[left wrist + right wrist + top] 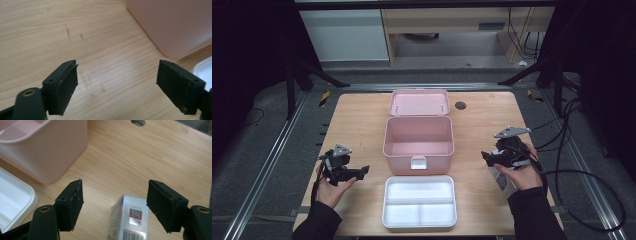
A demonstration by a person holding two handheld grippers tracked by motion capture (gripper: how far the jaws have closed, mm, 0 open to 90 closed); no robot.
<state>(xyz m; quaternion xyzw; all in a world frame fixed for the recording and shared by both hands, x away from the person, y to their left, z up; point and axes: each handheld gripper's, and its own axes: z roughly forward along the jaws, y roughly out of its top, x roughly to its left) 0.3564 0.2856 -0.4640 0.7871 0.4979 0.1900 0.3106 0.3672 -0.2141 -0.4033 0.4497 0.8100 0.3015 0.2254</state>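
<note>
Two grippers were wide open: left (362,171) empty at lower left, right (113,202) over a carton (130,220), maybe about to grab it for the pink box (418,150).

Both hands rest palm-up, left gripper (362,172) and right gripper (486,158) pointing inward, fingers spread apart.

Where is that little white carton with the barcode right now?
The small white carton lies on the wooden table under the right gripper, between its open jaws, right of the pink box.
</note>
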